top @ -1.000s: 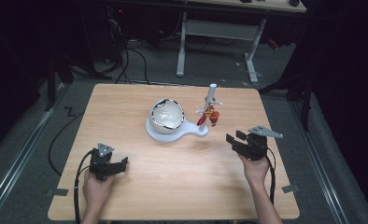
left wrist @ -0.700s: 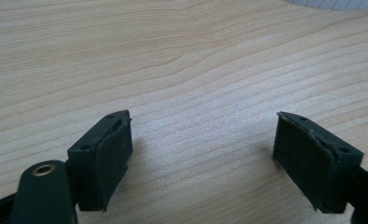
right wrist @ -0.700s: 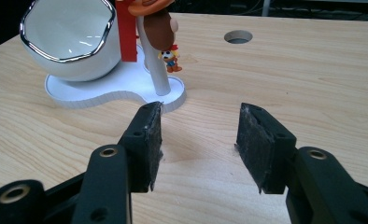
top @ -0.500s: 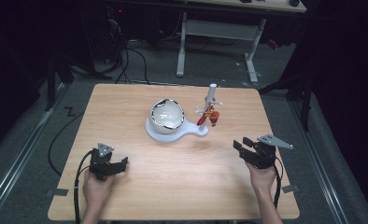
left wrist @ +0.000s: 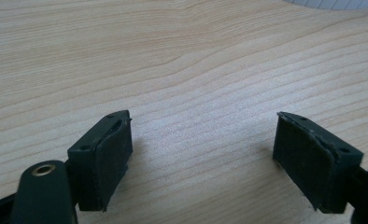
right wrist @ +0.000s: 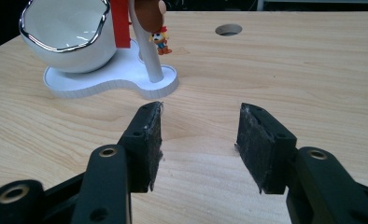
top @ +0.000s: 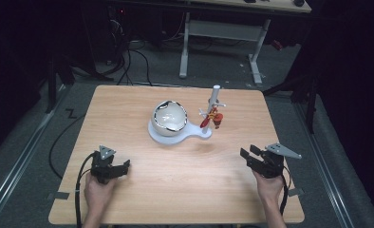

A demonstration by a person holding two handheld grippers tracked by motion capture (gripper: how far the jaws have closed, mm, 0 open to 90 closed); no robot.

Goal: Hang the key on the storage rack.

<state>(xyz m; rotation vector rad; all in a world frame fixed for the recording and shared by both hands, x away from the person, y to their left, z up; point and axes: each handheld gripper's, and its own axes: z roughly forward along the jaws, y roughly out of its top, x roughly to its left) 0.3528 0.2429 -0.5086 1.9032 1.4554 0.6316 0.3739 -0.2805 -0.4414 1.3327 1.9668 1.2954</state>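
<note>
Two grippers rested low on the table [top: 142, 99], well apart, in the high view: the left gripper [top: 123, 167] and right gripper [top: 247, 155], probably waiting. Between and beyond them stood a white stand [top: 175, 135] carrying a bowl [top: 170, 115] and a hanging red toy [top: 213, 117].

From the left gripper view we saw wide-parted, empty jaws over bare wood.

From the right gripper view, jaws also apart and empty, aimed toward the stand [right wrist: 116, 79], perhaps for reaching it.

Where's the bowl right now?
High view: the bowl sits on the white stand base at the table's centre-back, just left of the post with the red charm.
</note>
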